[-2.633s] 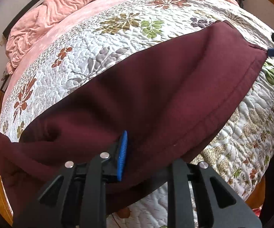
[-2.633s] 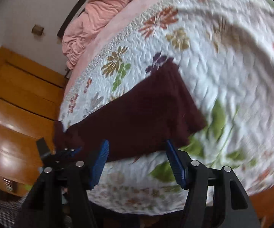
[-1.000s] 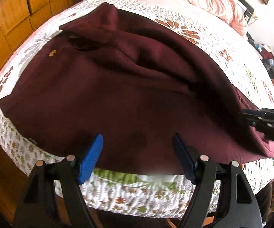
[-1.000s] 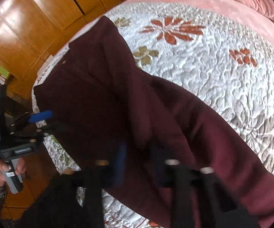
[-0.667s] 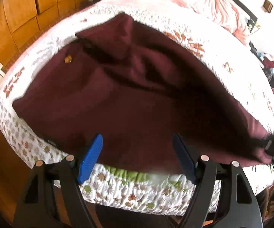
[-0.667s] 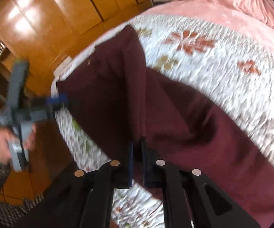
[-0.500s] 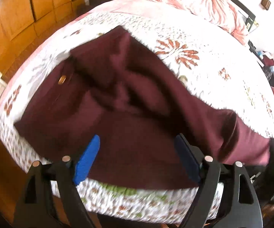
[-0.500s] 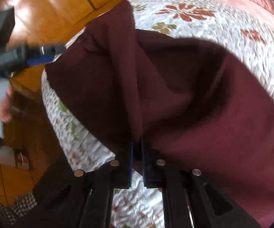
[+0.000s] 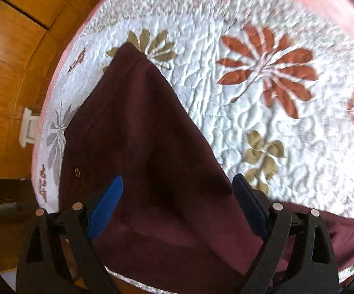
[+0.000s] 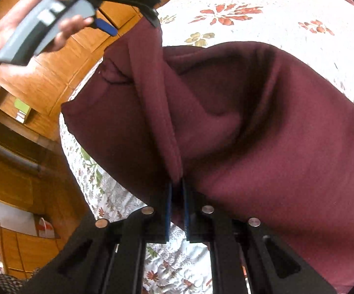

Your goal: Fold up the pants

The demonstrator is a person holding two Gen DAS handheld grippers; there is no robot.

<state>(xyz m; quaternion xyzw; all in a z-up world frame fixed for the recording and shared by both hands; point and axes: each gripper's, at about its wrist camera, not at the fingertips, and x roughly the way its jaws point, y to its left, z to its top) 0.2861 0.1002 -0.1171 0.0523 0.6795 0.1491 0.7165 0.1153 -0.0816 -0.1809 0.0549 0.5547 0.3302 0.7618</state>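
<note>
the maroon pants (image 10: 262, 127) lie on the quilt (image 9: 262, 127), long axis running away from the right gripper (image 10: 176, 196), which pinches their edge; the left gripper (image 9: 177, 210) hovers wide above them.

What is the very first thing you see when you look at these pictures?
The big dark red pants jump out first, spread over the white flowered quilt on the bed. The right gripper is shut on a bunched fold of the pants, lifting it, while the left gripper is open above the cloth. Behind the bed stand shiny orange wooden cupboards.
</note>
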